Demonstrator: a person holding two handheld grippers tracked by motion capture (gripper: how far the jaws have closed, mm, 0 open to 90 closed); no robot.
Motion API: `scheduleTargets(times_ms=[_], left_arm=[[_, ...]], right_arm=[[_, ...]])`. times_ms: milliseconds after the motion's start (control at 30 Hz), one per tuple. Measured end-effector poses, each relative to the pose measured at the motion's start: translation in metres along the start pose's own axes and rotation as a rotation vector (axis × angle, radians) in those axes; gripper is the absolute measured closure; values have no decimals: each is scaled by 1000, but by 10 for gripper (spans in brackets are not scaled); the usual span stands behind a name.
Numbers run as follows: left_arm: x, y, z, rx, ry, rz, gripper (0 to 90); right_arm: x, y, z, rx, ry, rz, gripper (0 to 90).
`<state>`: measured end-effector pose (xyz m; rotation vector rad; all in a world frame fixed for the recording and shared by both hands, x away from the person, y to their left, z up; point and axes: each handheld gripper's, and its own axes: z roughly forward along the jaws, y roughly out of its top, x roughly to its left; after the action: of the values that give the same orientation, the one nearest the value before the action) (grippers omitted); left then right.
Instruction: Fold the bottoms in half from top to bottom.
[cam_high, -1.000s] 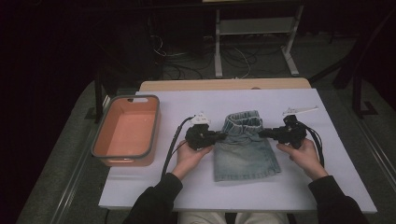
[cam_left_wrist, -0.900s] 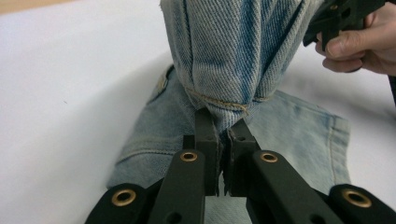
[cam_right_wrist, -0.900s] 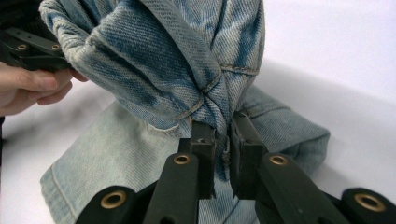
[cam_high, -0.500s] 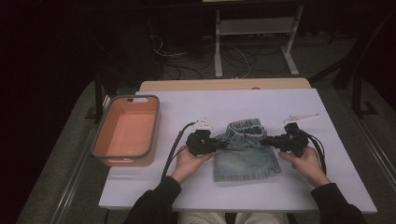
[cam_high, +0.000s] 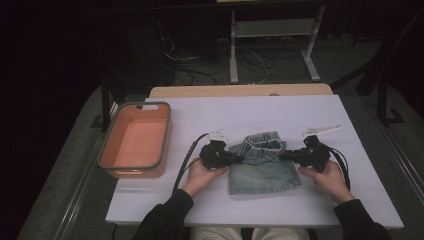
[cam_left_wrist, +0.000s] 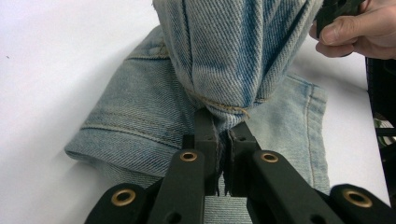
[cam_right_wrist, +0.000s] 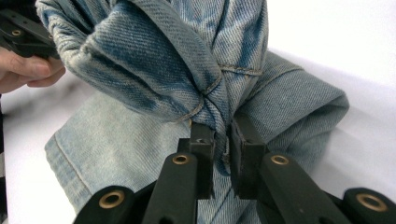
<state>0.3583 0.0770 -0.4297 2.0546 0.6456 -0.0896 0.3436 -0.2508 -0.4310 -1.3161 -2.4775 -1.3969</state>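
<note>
Light blue denim shorts (cam_high: 262, 167) lie on the white table (cam_high: 250, 115), their far end lifted and carried back over the near part. My left gripper (cam_high: 239, 159) is shut on the left side of that lifted fold (cam_left_wrist: 229, 70). On the right side, my right gripper (cam_high: 283, 156) is shut on the same fold (cam_right_wrist: 187, 65). In the left gripper view the denim is pinched between the two black jaws, with the other hand (cam_left_wrist: 355, 32) at the upper right. Bunched denim sits clamped in the jaws in the right gripper view.
An orange bin (cam_high: 136, 140) with a grey rim stands at the table's left. A small white strip (cam_high: 320, 130) lies behind my right gripper. Cables trail from both grippers. Beyond the table, a dark floor holds wires and a white stand (cam_high: 272, 30).
Both grippers have drawn toward the person with the lifted end of the shorts, folding it over the near part. The visible length of denim has shortened.
</note>
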Motion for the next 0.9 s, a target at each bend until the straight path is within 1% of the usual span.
scheduleTargets(times_ms=[67, 233, 400, 467, 533, 567, 667, 733, 833, 900], left_arm=[[-1, -1, 1, 6, -1, -4, 862], [-2, -2, 2, 3, 8, -5, 862], [-1, -1, 1, -4, 5, -21, 861], [0, -1, 1, -6, 4, -23, 861], [1, -1, 0, -10, 3, -26, 860], [1, -1, 0, -13, 4, -26, 860], [1, -1, 0, -19, 10, -16, 859], [2, 0, 0, -18, 8, -14, 858], [2, 0, 0, -18, 8, -9, 858], [1, 0, 0, -15, 10, 1, 857]], right_arm=[[0, -2, 1, 5, -3, -3, 803], [0, -4, 1, 7, -4, 10, 798], [0, -4, 0, 0, -2, 23, 771], [1, -3, -1, -8, -1, 29, 736], [3, -3, -4, -11, -10, 37, 680], [4, -2, -5, -12, -18, 36, 639], [8, -3, -10, -10, -41, 25, 560], [9, -4, -14, -14, -32, 30, 548], [10, -6, -21, -28, -18, 35, 491], [9, -7, -27, -41, 3, 50, 482]])
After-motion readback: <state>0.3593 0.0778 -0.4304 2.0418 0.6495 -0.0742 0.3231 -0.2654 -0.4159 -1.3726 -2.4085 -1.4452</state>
